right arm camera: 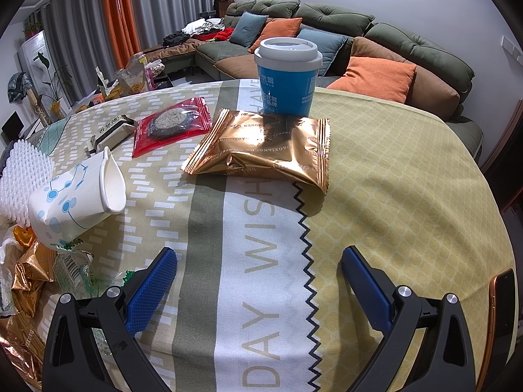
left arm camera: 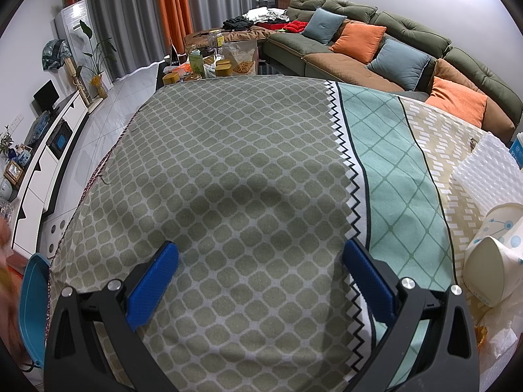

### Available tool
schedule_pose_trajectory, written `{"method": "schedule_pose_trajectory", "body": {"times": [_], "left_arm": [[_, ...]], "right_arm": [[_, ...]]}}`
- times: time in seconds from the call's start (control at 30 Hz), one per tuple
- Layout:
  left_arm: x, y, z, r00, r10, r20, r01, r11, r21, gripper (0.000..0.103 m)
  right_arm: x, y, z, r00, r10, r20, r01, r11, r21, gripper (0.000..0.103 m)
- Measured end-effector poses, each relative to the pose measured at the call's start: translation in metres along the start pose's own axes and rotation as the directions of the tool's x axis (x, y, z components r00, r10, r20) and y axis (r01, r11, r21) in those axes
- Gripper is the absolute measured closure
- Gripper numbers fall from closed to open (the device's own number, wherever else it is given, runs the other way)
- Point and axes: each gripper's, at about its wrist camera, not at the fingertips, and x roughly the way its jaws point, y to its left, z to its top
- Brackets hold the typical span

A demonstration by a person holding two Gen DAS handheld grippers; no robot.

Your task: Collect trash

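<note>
On the patterned tablecloth (right arm camera: 261,228), trash is scattered ahead of the right gripper (right arm camera: 258,277), whose blue ribbed pads stand wide apart with nothing between them. The left gripper (left arm camera: 261,271) hangs equally wide and empty over a bare stretch of cloth, with a blue bin (left arm camera: 31,307) at the table's left edge below it.

Nearest ahead lies a gold foil packet (right arm camera: 261,150), puffed and crinkled, touching the base of an upright lidded blue cup (right arm camera: 287,75). Grabbing the packet carelessly could nudge that cup over, and if it holds liquid it would spill. Foil is slick, so a shallow pinch may slip off the sealed edge.

Left of it lie a red see-through wrapper (right arm camera: 173,125), flat with a dark round biscuit inside, and a tipped paper cup (right arm camera: 78,196), crushed at the rim and likely to roll. White foam netting (right arm camera: 23,176) and crumpled wrappers (right arm camera: 32,271) pile beside it. A phone (right arm camera: 500,320) at the right edge is not trash.
</note>
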Motion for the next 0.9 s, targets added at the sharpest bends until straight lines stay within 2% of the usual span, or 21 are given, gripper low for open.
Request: {"method": "schedule_pose_trajectory", "body": {"times": [0.9], "left_arm": [[0.0,0.0001,0.0,1.0,0.0,0.0,0.0,1.0,0.0,0.002]], "right_arm": [[0.0003,0.0003,0.0,1.0,0.0,0.0,0.0,1.0,0.0,0.003]]}}
